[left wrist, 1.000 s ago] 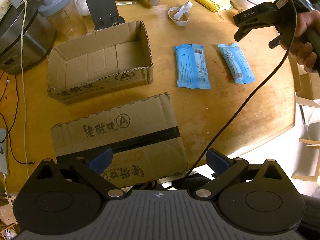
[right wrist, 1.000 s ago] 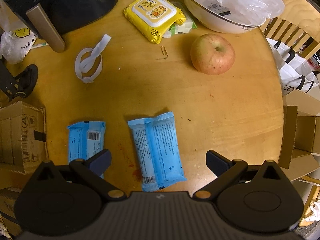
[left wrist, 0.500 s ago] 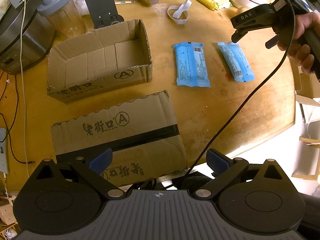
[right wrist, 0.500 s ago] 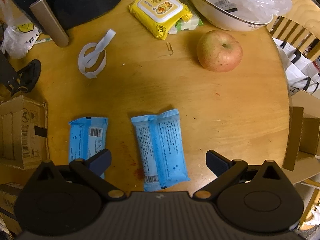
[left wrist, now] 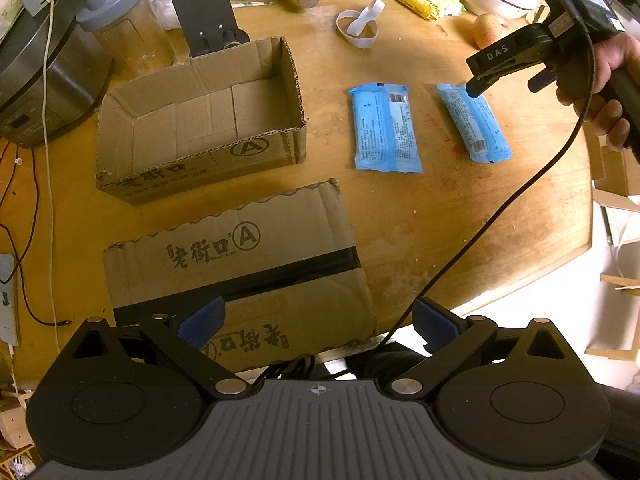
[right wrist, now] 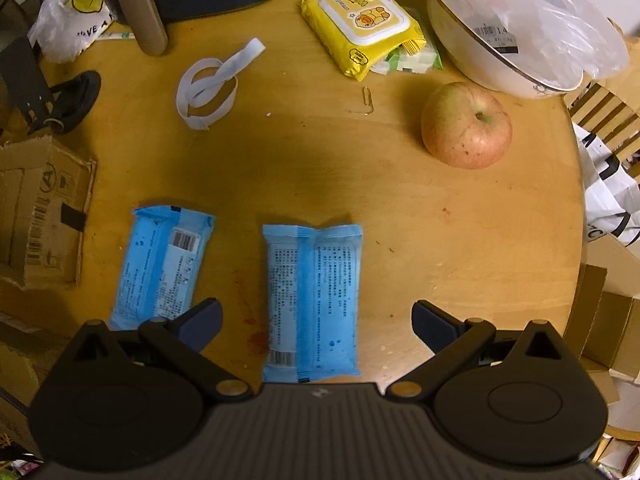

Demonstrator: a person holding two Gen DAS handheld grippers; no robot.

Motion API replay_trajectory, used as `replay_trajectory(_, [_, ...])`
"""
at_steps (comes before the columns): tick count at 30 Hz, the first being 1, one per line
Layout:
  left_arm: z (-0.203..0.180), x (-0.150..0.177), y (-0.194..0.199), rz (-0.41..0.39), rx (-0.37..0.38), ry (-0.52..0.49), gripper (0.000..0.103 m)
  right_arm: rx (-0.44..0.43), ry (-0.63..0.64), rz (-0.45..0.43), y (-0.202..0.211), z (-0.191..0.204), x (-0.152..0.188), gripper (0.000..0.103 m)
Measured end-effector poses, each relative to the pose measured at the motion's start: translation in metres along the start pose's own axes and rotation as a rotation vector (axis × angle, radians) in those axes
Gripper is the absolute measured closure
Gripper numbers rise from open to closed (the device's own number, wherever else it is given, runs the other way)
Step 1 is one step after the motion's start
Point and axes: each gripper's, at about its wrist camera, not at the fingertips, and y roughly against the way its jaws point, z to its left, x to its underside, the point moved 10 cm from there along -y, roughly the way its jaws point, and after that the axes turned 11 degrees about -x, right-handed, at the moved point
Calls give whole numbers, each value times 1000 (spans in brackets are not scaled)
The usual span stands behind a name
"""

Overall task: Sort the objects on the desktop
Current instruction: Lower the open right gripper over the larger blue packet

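Two blue tissue packs lie side by side on the round wooden table (left wrist: 460,220): the left pack (left wrist: 384,132) (right wrist: 162,266) and the right pack (left wrist: 474,122) (right wrist: 312,300). My right gripper (right wrist: 316,322) hovers open directly over the right pack, which lies between its fingers; in the left wrist view it (left wrist: 476,86) is held by a hand above that pack's far end. My left gripper (left wrist: 316,320) is open and holds nothing, near the table's front edge over a flattened carton (left wrist: 240,264). An open cardboard box (left wrist: 200,120) stands left of the packs.
An apple (right wrist: 466,126), a yellow wipes pack (right wrist: 362,24), a white strap loop (right wrist: 212,84), a paper clip (right wrist: 367,98) and a covered white bowl (right wrist: 508,28) sit further back. A shaker bottle (left wrist: 120,36) and a grey appliance (left wrist: 36,80) stand at the left. Cardboard pieces lie beyond the right edge.
My right gripper has moved down and forward over the right blue pack, so the pack and apple appear nearer. My left gripper has barely moved.
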Motion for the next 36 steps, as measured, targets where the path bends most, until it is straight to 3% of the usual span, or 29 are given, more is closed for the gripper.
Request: replay_trajectory(36, [1, -3, -2, 22, -12, -2, 0, -13, -17, 23, -64, -13, 9, 0])
